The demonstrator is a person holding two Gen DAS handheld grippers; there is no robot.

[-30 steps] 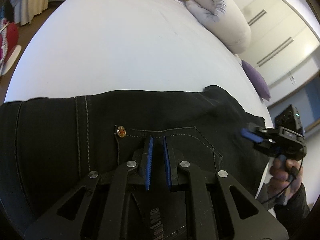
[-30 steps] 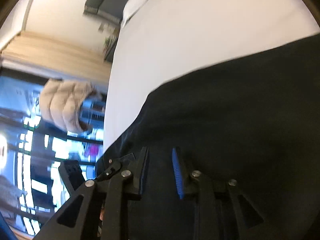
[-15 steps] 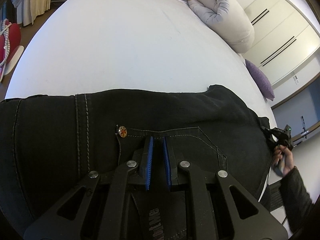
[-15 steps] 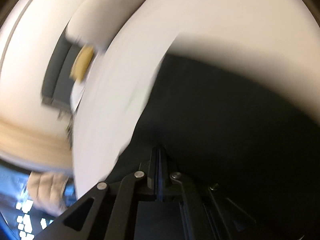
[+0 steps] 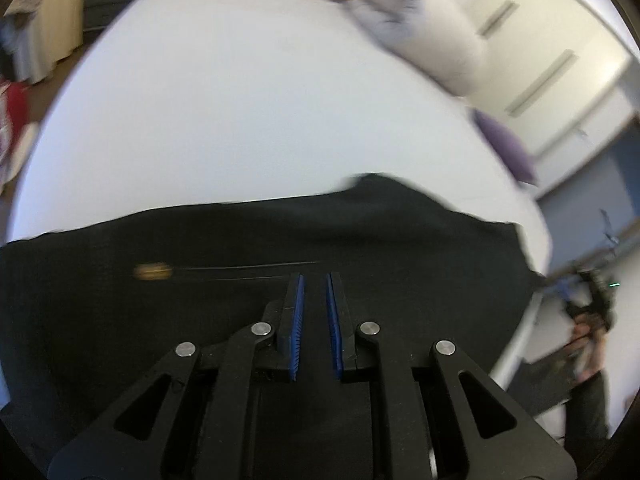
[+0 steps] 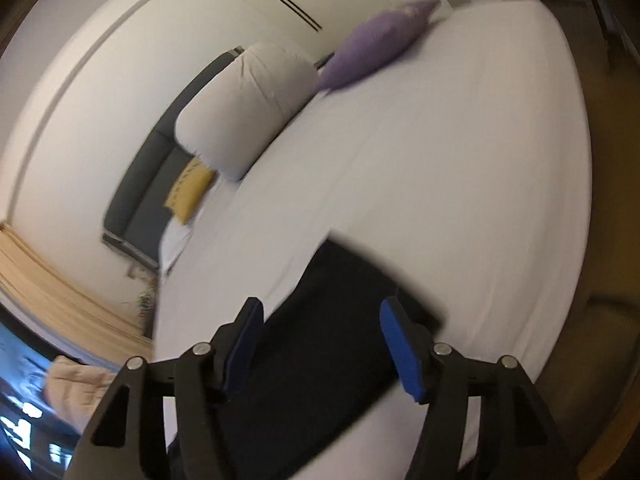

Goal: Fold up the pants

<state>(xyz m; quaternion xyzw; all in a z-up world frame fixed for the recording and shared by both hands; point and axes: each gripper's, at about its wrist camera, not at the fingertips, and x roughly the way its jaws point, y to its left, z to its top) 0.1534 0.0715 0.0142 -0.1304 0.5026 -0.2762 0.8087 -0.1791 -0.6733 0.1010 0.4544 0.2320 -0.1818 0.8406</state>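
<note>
Black pants (image 5: 248,248) spread on the white bed (image 5: 240,120), long axis running crosswise just ahead of the left gripper (image 5: 315,280), nearly closed, a narrow gap left, gripping nothing visible. Right gripper (image 6: 320,308) wide apart above the pants' end, equally close.

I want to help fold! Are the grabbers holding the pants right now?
No. The right gripper has its jaws wide open above the black pants. The left gripper shows a gap, gripping nothing.
</note>
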